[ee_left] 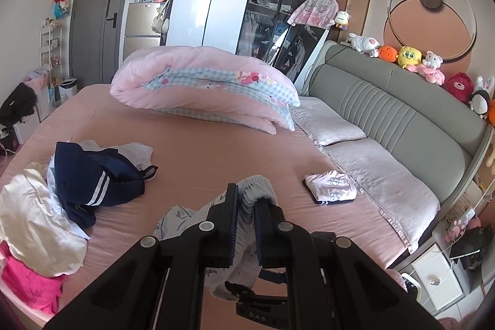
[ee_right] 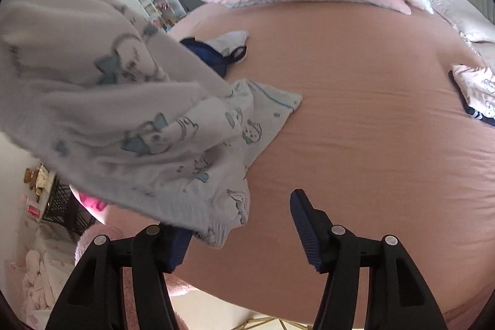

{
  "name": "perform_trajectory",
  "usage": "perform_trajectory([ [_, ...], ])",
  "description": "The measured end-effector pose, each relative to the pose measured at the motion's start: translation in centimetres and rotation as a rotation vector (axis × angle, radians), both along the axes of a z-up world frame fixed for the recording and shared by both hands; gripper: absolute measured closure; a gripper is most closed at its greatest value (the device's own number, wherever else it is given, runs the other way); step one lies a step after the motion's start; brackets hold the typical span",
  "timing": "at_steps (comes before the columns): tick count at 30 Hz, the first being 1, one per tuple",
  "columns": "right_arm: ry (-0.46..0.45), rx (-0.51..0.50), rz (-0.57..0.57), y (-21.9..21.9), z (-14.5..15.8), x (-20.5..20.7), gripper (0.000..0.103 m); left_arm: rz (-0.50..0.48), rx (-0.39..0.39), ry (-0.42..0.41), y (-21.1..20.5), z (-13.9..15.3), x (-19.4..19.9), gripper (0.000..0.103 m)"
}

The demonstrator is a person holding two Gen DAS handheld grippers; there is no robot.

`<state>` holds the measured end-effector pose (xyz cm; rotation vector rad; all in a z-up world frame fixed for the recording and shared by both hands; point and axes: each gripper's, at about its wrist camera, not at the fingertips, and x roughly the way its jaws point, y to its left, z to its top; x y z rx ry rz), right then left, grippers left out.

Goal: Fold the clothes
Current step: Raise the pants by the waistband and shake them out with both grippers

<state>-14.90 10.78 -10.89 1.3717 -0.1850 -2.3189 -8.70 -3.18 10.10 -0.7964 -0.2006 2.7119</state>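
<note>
Fabric bunched tight between the closed jaws of the left gripper [ee_left: 247, 200], low centre of the left wrist view: that's the pale printed pyjama garment [ee_left: 185, 214], gripped at its ribbed edge and trailing down to the pink bedsheet [ee_left: 201, 144]. Over in the right wrist view the same garment [ee_right: 133, 119] sweeps across from the upper left and drapes onto the sheet at centre. The right gripper [ee_right: 238, 225] stands open at the bottom of the frame, nothing pinched; cloth hangs over its left finger only. Unfolded heap of clothes [ee_left: 74, 175] waits at the left, navy piece on top. A folded pink garment [ee_left: 329, 186] lies right of centre, just beside the pillows [ee_left: 371, 175]. Folded duvet [ee_left: 204, 85] sits behind.
</note>
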Motion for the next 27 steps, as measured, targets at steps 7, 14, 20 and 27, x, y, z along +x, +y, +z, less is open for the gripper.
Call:
perform_trajectory([
  [7, 0.049, 0.025, -0.114, 1.8, -0.5, 1.2, 0.088, 0.043, -0.059, 0.007, -0.3, 0.1, 1.5, 0.095],
  [14, 0.273, 0.076, -0.319, 8.5, 7.2, 2.4, 0.091, 0.048, -0.076, 0.012, -0.3, -0.2, 2.3, 0.095],
  [20, 0.414, 0.164, -0.327, 10.0, 13.3, 3.3, 0.091, 0.022, -0.112, 0.040, 0.9, 0.4, 3.3, 0.095],
  [27, 0.485, 0.047, -0.291, 11.6, 20.0, 7.1, 0.091, 0.003, -0.066, 0.094, 0.4, 2.7, 5.1, 0.095],
])
